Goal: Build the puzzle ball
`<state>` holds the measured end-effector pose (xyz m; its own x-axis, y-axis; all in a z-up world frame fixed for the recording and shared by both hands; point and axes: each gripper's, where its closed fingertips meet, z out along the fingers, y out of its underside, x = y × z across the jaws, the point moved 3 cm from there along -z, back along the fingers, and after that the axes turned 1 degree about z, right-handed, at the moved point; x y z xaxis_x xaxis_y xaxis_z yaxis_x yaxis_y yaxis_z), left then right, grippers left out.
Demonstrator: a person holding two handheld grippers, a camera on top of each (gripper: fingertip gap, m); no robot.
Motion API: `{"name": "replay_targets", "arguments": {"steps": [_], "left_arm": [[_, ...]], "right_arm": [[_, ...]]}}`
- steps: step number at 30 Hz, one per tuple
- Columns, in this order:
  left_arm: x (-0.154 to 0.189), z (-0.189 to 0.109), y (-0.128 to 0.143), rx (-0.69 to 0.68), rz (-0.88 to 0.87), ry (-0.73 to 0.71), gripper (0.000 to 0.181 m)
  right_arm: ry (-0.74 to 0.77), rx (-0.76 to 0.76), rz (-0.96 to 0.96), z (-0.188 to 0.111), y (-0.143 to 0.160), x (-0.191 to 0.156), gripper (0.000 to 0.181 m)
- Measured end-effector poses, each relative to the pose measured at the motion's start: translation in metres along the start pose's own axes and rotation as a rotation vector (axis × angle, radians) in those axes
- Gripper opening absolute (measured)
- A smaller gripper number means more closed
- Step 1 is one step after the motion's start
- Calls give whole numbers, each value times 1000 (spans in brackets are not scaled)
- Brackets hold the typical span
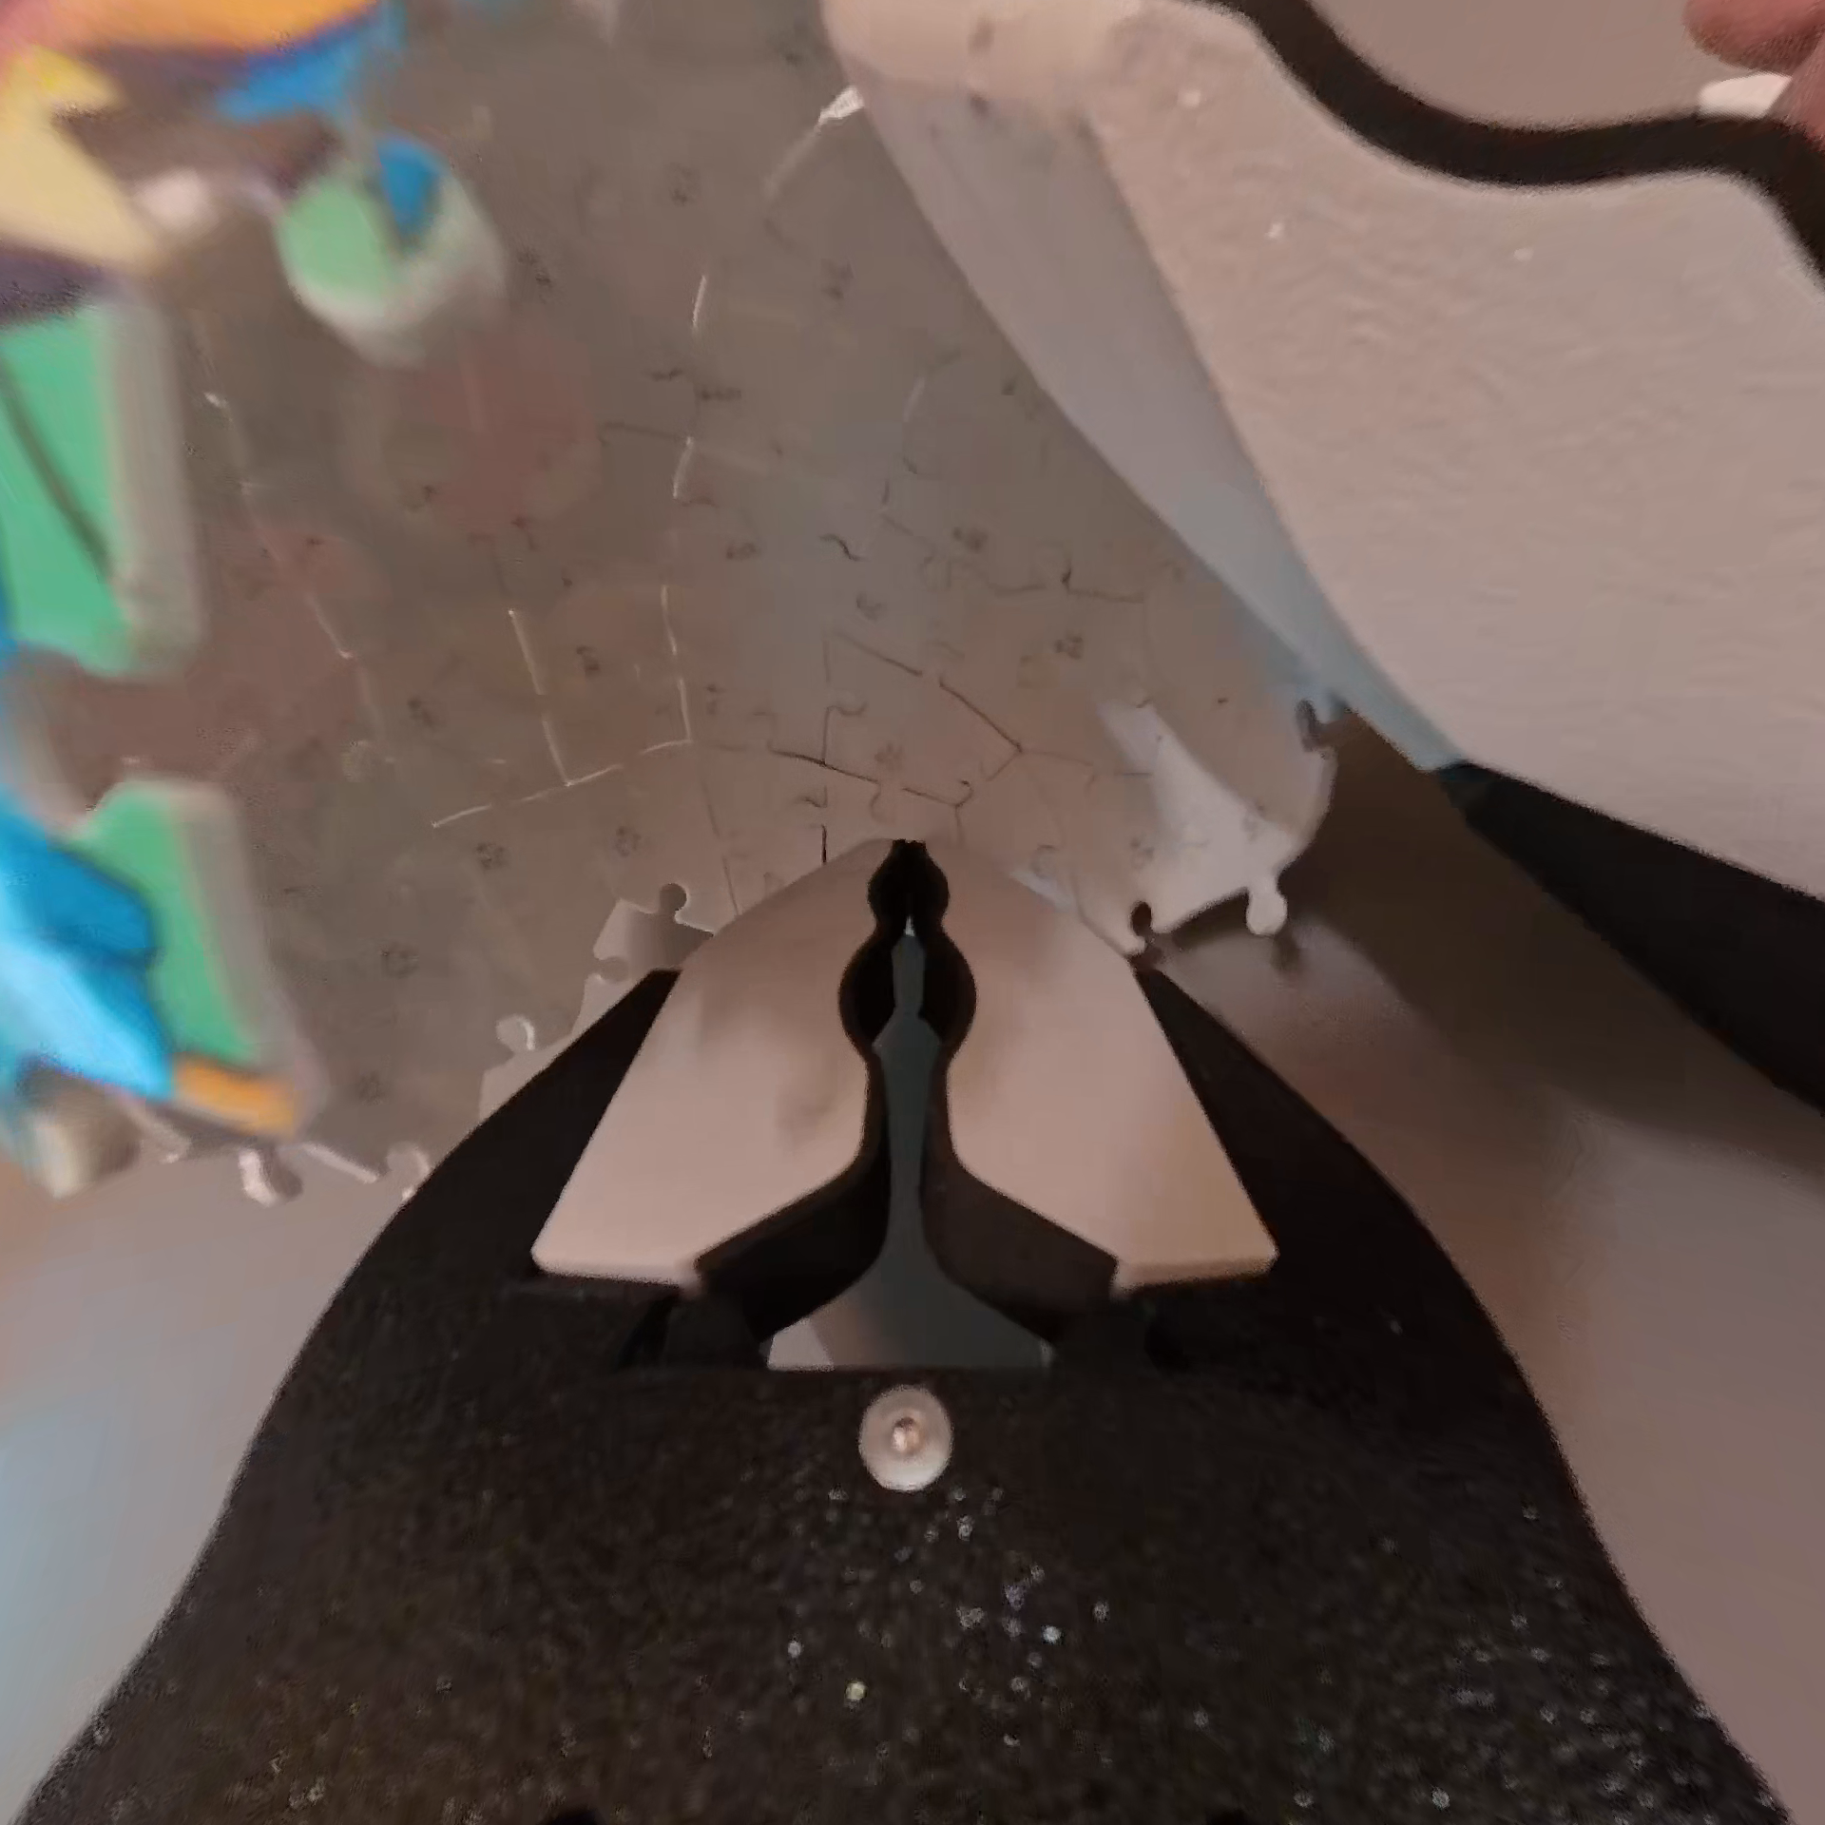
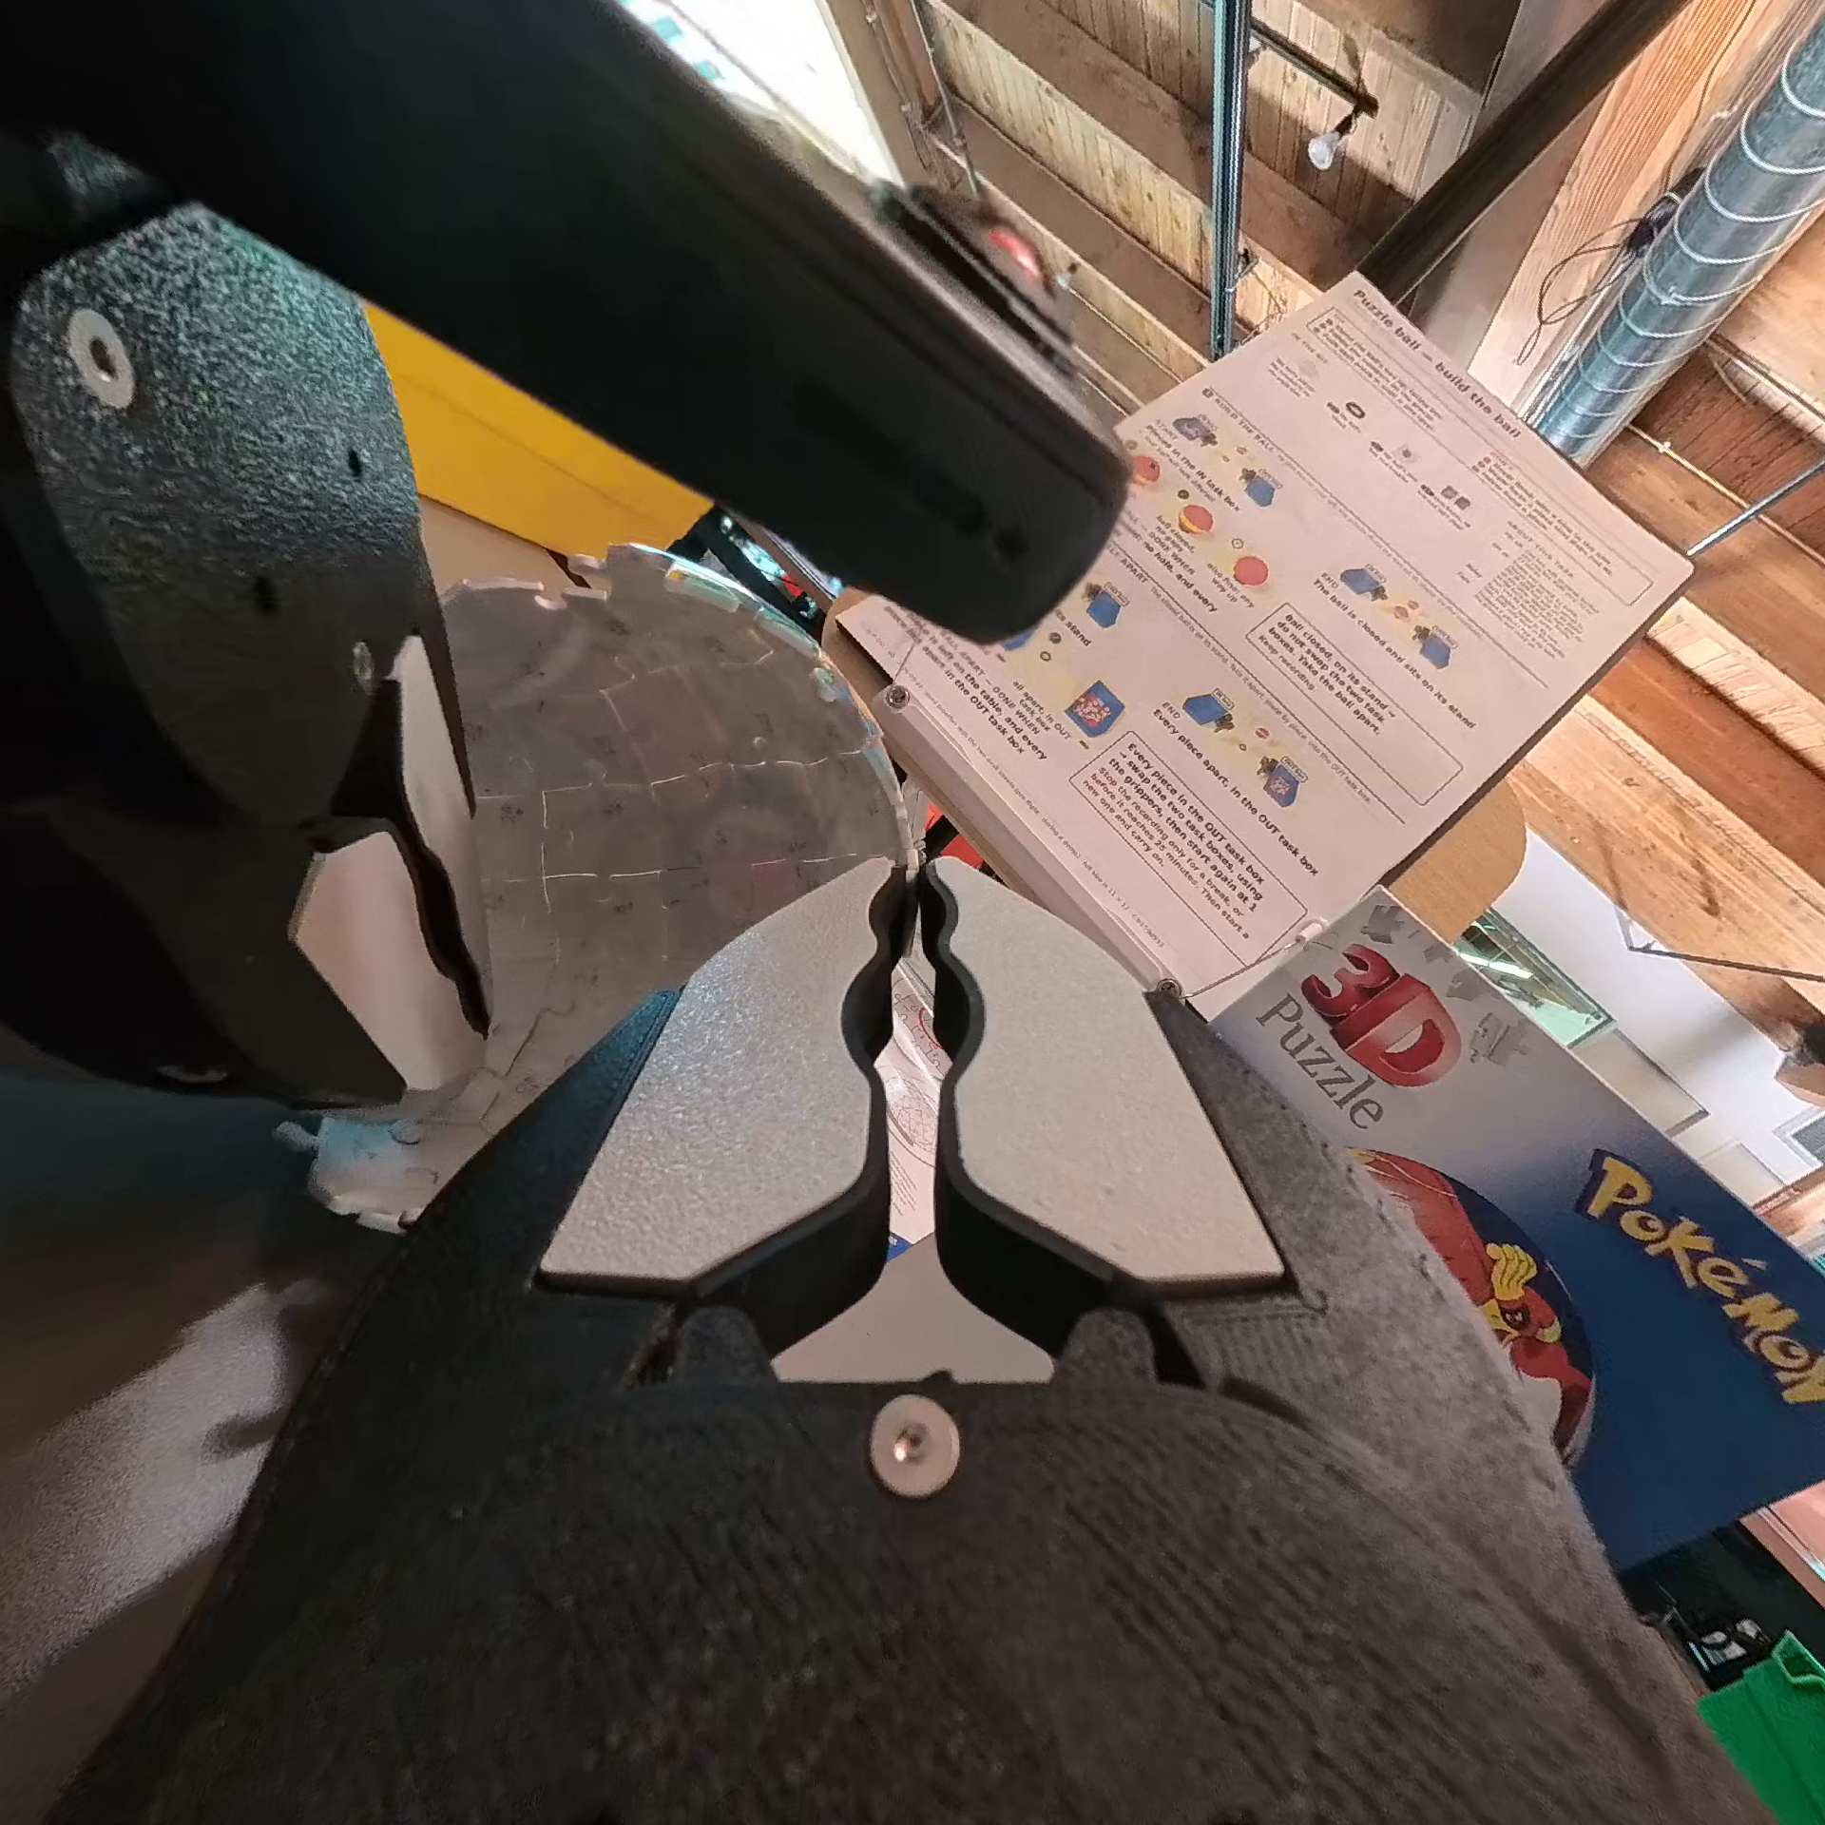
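Mid-assembly: your left gripper [image 1: 904,869] pinches the rim of the curved grey shell of joined puzzle pieces [image 1: 751,632], jaws pressed together on its edge. Your right gripper [image 2: 913,894] grips the same shell's [image 2: 672,751] far rim — held aloft between both. Loose coloured pieces [image 1: 89,553] blur at left. Next, you likely need one gripper freed to seat another piece — support the shell first.

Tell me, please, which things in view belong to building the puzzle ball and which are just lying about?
Job:
- puzzle shell, pinched at its edge by both tongs
- left tongs
- right tongs
- loose coloured pieces

Lying about:
- instruction sheet
- puzzle box
- green object
- ceiling duct
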<state>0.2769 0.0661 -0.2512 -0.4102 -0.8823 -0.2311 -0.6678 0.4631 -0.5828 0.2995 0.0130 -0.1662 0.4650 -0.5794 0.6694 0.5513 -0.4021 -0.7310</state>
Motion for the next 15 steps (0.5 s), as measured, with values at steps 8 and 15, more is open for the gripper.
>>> {"name": "replay_targets", "arguments": {"steps": [8, 15], "left_arm": [[2, 0, 0, -41, 115, -66, 0], [-7, -8, -3, 40, -5, -76, 0]], "right_arm": [[1, 0, 2, 0, 0, 0, 2], [0, -2, -1, 0, 0, 0, 2]]}}
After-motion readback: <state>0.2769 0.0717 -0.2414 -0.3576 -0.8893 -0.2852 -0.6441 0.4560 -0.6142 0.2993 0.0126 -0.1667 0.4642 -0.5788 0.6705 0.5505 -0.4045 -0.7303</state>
